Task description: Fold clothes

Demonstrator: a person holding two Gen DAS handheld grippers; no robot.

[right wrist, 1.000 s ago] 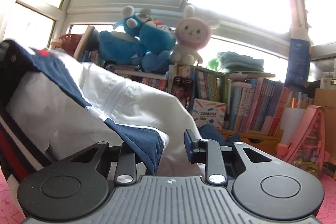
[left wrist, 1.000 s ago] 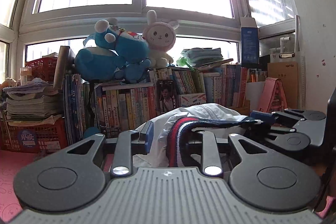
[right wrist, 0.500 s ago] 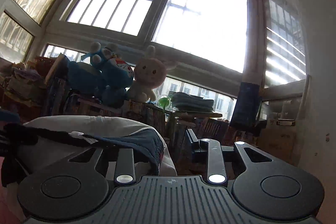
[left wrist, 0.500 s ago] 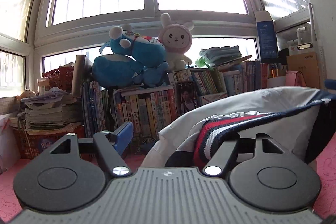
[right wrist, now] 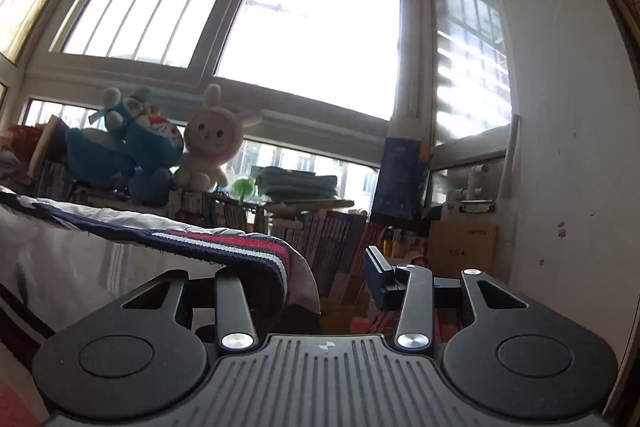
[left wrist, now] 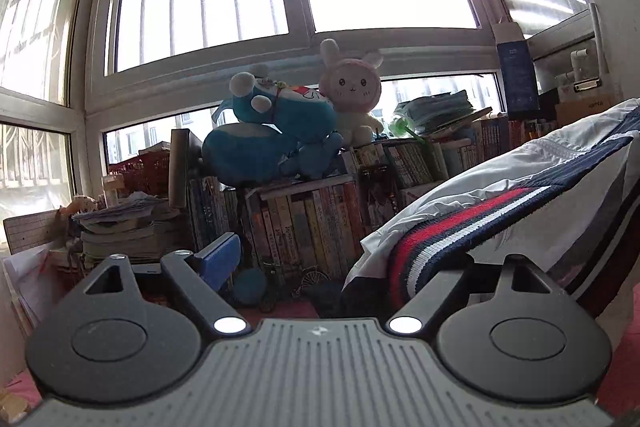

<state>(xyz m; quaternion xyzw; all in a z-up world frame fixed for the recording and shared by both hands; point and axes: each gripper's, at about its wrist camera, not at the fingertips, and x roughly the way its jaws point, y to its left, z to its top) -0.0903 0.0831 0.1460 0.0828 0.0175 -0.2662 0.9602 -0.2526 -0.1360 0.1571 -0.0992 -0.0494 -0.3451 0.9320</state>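
Garment slung between two wide-spread tongs, nothing pinching it.

Left gripper (left wrist: pixel 328 259) and right gripper (right wrist: pixel 320 279) both stand apart; the white jacket (left wrist: pixel 500 187) merely drapes its striped hem (right wrist: pixel 240 247) over each one's inner finger. Any tilt could let it slide off. Beyond, the bookshelf (left wrist: pixel 312 223) and plush toys (left wrist: pixel 288 131) sit well clear.

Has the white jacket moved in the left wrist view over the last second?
Yes. The white jacket has shifted rightward, away from the bookshelf it covered centrally; the left gripper is open.
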